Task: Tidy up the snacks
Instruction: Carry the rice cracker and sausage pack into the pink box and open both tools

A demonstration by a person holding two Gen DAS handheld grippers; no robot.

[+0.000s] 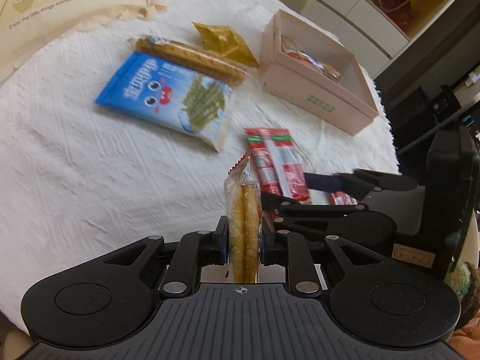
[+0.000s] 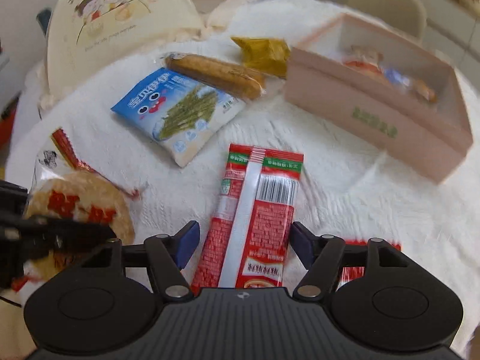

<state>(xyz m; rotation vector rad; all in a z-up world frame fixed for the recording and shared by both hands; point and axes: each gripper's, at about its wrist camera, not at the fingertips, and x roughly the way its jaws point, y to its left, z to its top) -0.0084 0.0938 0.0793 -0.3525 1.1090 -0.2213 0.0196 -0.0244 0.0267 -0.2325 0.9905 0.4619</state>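
Left gripper (image 1: 243,244): jaws clamped on rice-cracker pack (image 1: 243,228), held edge-on above the cloth; pack's lower end was cut off behind gripper body. In right view the same pack (image 2: 81,207) showed its flat face, partly hidden by left gripper's arm; print blurred.

Right gripper (image 2: 243,244): jaws apart, straddling red sachet (image 2: 255,219) lying on tablecloth (image 2: 345,210); whether pads touched it couldn't be told. Sachet's near end was hidden under gripper body. A 2nd red packet (image 2: 372,258) sat just right of it, mostly covered by the linkage.

Blue seaweed bag (image 1: 168,96): flat on cloth, mid-table. Long biscuit pack (image 1: 195,58): just behind the bag, touching or overlapping it. Yellow packet (image 1: 225,42): behind the biscuit pack, beside the box; label unreadable.

Pink box (image 1: 315,90): open, far right of table, w/ wrapped snacks inside (image 1: 312,58); contents blurred, count unclear. Green print on front too smeared to read.

Cartoon board (image 2: 120,21): propped at far-left edge, top cut off.
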